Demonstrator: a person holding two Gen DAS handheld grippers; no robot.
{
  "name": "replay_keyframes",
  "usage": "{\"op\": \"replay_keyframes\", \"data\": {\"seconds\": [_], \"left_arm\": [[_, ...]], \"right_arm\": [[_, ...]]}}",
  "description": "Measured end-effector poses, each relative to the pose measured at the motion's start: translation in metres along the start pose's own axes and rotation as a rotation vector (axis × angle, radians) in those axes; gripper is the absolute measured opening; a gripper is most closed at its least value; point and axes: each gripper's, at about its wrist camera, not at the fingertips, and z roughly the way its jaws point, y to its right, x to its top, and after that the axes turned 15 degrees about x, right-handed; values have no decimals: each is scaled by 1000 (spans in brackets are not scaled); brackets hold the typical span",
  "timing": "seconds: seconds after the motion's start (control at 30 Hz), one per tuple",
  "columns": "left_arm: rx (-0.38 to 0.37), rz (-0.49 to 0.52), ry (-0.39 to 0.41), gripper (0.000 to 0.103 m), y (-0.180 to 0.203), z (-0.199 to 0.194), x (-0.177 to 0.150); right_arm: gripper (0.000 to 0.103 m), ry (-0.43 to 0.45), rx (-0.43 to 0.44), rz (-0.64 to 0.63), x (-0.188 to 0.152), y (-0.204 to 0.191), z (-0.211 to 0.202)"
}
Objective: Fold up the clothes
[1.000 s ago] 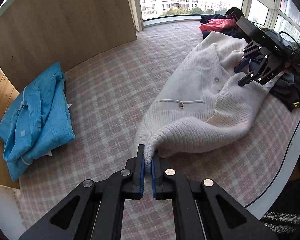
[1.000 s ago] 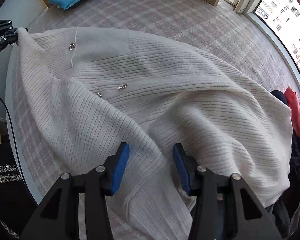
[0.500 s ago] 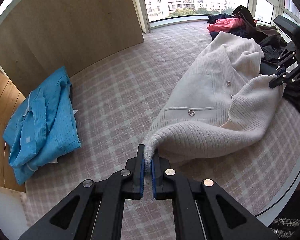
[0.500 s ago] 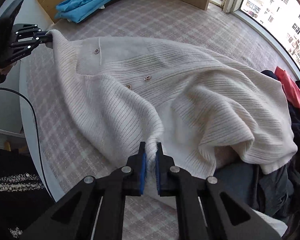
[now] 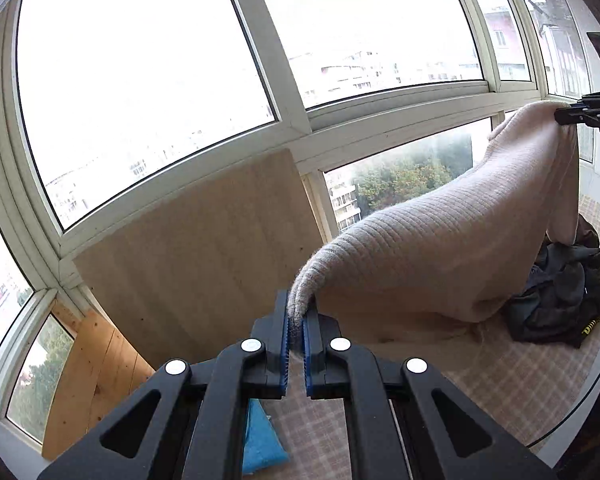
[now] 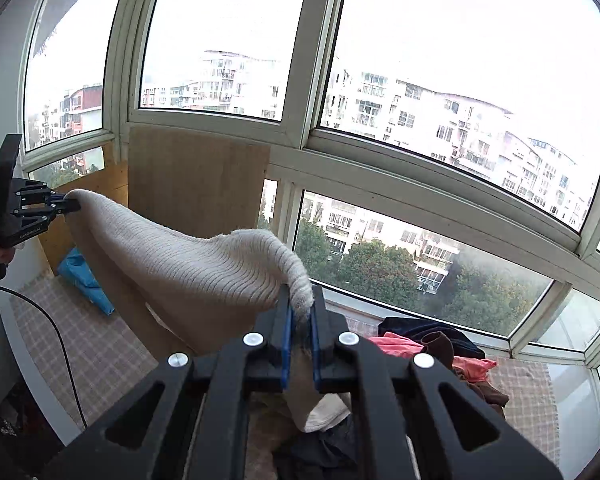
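Above the checked worktop, before the bay window, the cream ribbed cardigan hangs stretched between both tools. The left gripper is clenched on one bunched edge of the knit at 6 o'clock of its own view; the right gripper grasps another edge, its jaws having just closed on the fabric, which sits pinched between the blue pads. The garment sags in a curve between the two holds, its lower part trailing toward the dark clothes pile at 4 o'clock. A folded blue garment lies at 9 o'clock in the right view. Assessment: the knit is soft, limp and moderately weighty, prone to stretching under its own load; holds at the shoulder seams or hem corners would serve better than bunched mid-edge pinches.
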Motion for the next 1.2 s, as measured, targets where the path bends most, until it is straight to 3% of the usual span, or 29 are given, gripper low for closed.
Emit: {"op": "replay_keyframes", "data": {"seconds": [0.13,0.27,0.43,0.6,0.83,0.9,0.97,1.0,1.1,1.2], "left_arm": [[43,-23,156,5,-32,-56,47],[105,-4,278,5,-57,-106,67],[144,42,312,5,-71,-126,67],[151,88,173,5,-61,-56,50],[92,132,-164,5,0,151,-25],[36,142,-290,9,27,218,-58],[-36,183,-462,16,61,285,-103],[-25,210,-535,16,74,311,-126],[7,260,-636,16,90,350,-175],[-65,210,-658,21,91,329,-196]], "right_arm": [[7,139,-80,-47,41,-23,-66],[7,227,-126,-80,59,-45,-103],[7,250,-110,-91,59,-55,-101],[7,150,-66,-49,46,-32,-20],[7,-130,-27,21,-10,28,170],[8,-236,4,90,-40,53,235],[14,-425,64,176,-83,75,308],[14,-500,78,212,-105,81,330],[14,-604,125,307,-163,84,346],[17,-649,141,359,-195,92,348]]}}
